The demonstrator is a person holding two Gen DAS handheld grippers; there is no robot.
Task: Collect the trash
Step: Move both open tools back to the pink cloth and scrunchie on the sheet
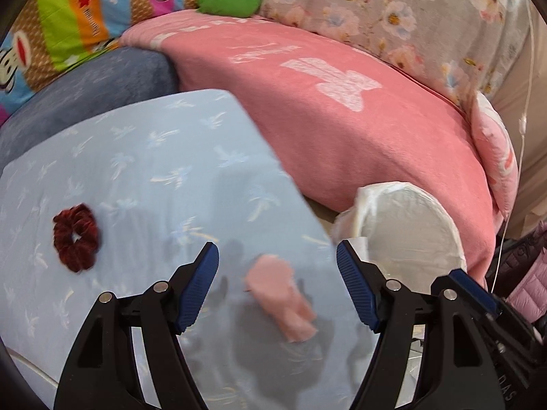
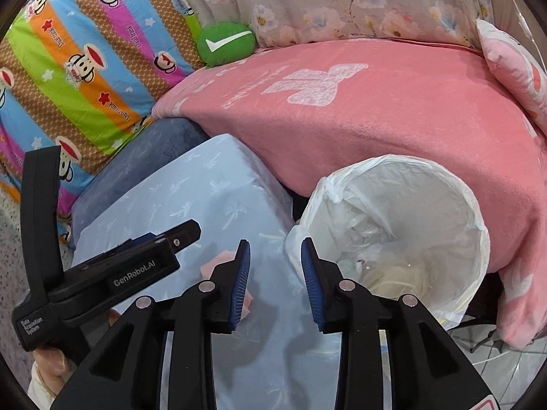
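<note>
Blue-padded fingers (image 1: 201, 287) of the left gripper (image 1: 277, 285) stand spread wide, nothing between the pads. Pink crumpled scrap (image 1: 280, 302) lies on the pale blue cushion (image 1: 154, 171), below the gap and a little toward the right finger, not touched by either pad. Dark red scrunchie (image 1: 76, 237) rests on the same cushion, well out beyond the left finger. Bin with white liner (image 1: 407, 225) sits just past the right fingertip.

Right gripper (image 2: 275, 282) has its fingers parted by a narrower gap, holding nothing. Same scrap (image 2: 218, 268) shows behind its left finger, partly hidden. Lined bin (image 2: 403, 239) opens ahead and to the right of the right finger, with crumpled clear plastic (image 2: 369, 235) inside. Left gripper's body (image 2: 112, 273) sits left of the fingers. Pink blanket (image 2: 376, 130) lies beyond both.
</note>
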